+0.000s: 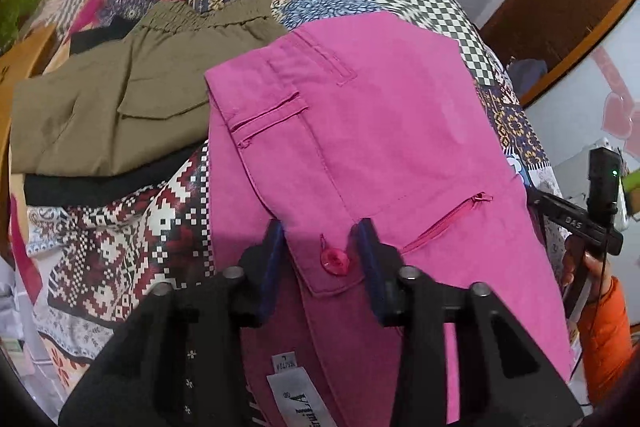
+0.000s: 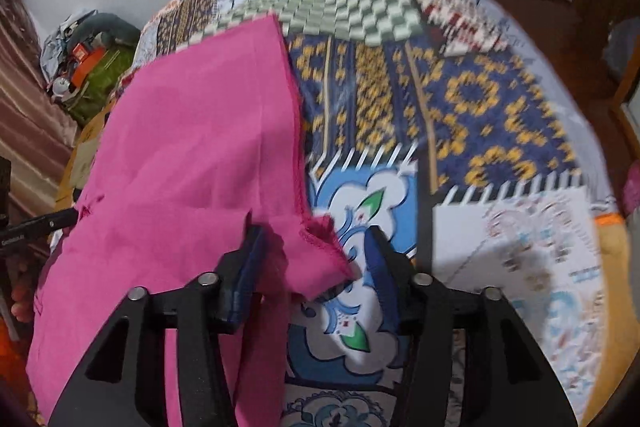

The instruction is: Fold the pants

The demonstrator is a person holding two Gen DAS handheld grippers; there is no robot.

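1. left gripper [image 1: 320, 247], nearest in the left wrist view: its jaws stand apart, straddling the waistband tab with the red button [image 1: 335, 261]; the pads flank the cloth without visibly pinching it, so i read it as parted, not clamped

2. right gripper [image 2: 312, 259], nearest in the right wrist view: jaws apart too; a hemmed corner of the pants [image 2: 192, 155] lies between them, against the left pad but clear of the right one, so nothing is gripped; the view is blurred

3. the pants [image 1: 360, 131] lie flat on the patterned quilt [image 1: 120, 239], already doubled over, waistband end towards the left gripper, back pockets and a zip pocket [image 1: 448, 223] facing up; a sewn label [image 1: 296, 395] shows just below the left jaws

4. handling, as a judgement: light woven cloth, soft and limp, it will sag and drag when lifted by one point; the waistband is thicker and stiffer, a sure place to pinch; avoid the hard button, which could slip out of the pads; the stitched hem corner gives the right side a firm edge

5. further left on the quilt a folded olive pair [image 1: 120, 99] sits on something black [image 1: 96, 187], just beside the pink pair

6. far right, a hand [image 1: 580, 267] in an orange sleeve [image 1: 608, 331] holds the other tool
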